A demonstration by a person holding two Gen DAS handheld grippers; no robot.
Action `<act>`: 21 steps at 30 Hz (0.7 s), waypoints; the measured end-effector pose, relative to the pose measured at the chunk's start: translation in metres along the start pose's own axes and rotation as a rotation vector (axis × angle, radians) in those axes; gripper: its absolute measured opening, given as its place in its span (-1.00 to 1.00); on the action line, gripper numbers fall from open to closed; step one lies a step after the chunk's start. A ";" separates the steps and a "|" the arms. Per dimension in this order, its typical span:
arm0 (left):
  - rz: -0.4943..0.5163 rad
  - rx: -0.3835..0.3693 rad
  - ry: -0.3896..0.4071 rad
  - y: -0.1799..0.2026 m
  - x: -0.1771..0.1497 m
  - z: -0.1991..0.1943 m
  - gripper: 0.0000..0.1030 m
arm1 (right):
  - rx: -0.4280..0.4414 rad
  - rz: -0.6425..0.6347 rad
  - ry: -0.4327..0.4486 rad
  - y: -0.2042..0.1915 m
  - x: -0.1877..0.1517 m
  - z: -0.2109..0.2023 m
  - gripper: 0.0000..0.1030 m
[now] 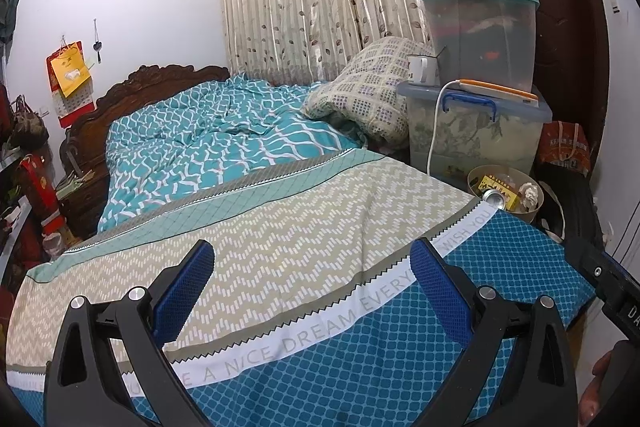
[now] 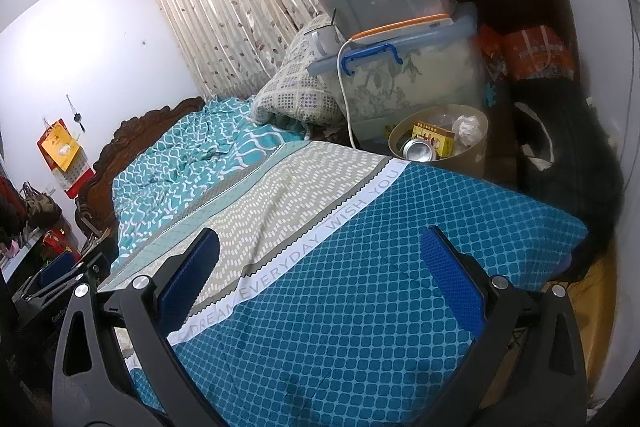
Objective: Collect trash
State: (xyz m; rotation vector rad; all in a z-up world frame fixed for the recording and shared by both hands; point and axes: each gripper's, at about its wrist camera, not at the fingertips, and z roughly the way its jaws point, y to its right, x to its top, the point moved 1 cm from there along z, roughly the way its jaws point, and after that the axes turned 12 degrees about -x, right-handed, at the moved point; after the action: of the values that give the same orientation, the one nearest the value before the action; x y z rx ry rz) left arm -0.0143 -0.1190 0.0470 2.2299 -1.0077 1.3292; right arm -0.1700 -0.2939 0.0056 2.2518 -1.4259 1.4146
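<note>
A round beige trash bin [image 2: 476,155] stands on the floor past the bed's far right corner; it also shows in the left wrist view [image 1: 536,205]. Inside it lie a silver can [image 2: 418,149], a yellow carton [image 2: 434,138] and a crumpled white paper [image 2: 466,129]. My left gripper [image 1: 312,267] is open and empty above the patterned bedspread [image 1: 280,223]. My right gripper [image 2: 320,255] is open and empty above the blue part of the bedspread [image 2: 380,267]. The other gripper shows at the right edge of the left wrist view [image 1: 612,287].
Stacked clear storage boxes [image 1: 476,39] stand beside the bin, with a mug [image 1: 422,69] and a white cable [image 1: 436,123]. A folded quilt [image 1: 360,91] lies at the bed's far side. A dark bag [image 2: 560,155] sits by the wall at right. Cluttered shelves [image 1: 24,187] stand at left.
</note>
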 end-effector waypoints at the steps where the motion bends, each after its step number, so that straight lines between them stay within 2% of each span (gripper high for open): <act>1: 0.000 0.000 -0.001 0.000 0.000 0.000 0.84 | -0.001 0.001 -0.002 0.000 0.000 0.000 0.94; 21: -0.008 0.007 -0.013 -0.003 -0.005 0.004 0.84 | -0.009 0.005 -0.023 0.001 -0.003 0.006 0.94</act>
State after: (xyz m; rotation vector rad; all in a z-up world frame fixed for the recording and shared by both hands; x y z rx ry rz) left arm -0.0111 -0.1177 0.0408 2.2482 -0.9983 1.3190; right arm -0.1670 -0.2956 -0.0002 2.2679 -1.4434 1.3854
